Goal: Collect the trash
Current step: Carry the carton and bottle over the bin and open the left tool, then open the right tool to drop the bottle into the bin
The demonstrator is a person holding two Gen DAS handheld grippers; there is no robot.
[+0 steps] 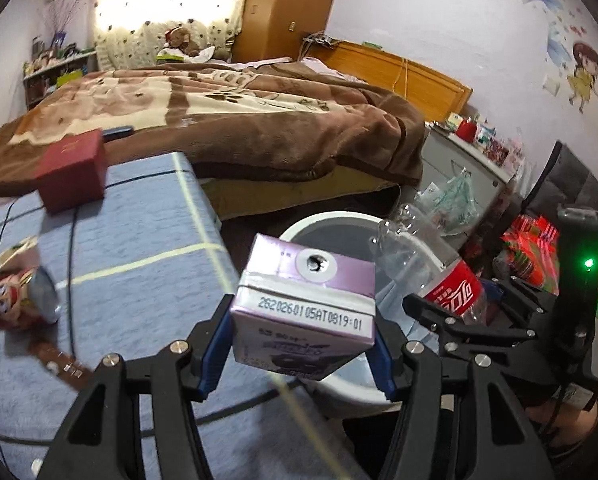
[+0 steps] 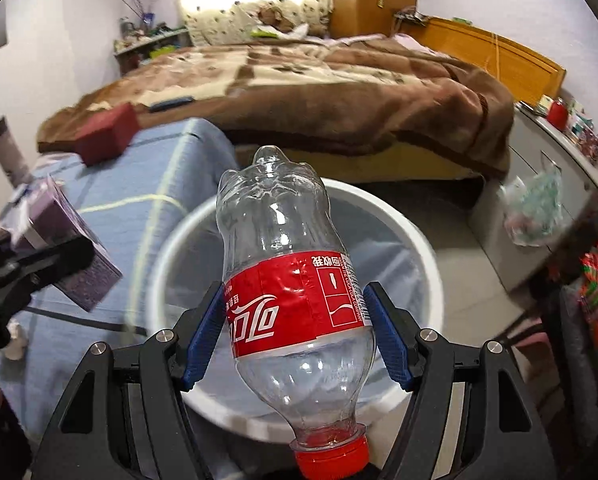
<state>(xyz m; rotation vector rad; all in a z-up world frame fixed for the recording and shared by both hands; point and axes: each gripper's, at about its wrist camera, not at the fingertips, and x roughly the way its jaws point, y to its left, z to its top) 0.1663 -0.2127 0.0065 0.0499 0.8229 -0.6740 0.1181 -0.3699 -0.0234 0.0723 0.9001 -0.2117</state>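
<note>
My left gripper (image 1: 301, 344) is shut on a purple drink carton (image 1: 305, 304) and holds it at the near rim of a white trash bin (image 1: 323, 220). My right gripper (image 2: 295, 332) is shut on an empty clear cola bottle (image 2: 287, 264) with a red label, cap toward me, held above the bin (image 2: 419, 240). The bottle (image 1: 443, 276) and right gripper (image 1: 479, 320) show at the right of the left wrist view. The carton (image 2: 75, 248) and left gripper show at the left of the right wrist view.
A blue-covered table (image 1: 139, 240) holds a dark red box (image 1: 73, 172), a drink can (image 1: 39, 292), a doll and a black cable. Behind is a bed (image 1: 239, 120) with a brown blanket. A grey cabinet (image 2: 539, 184) with a plastic bag stands at right.
</note>
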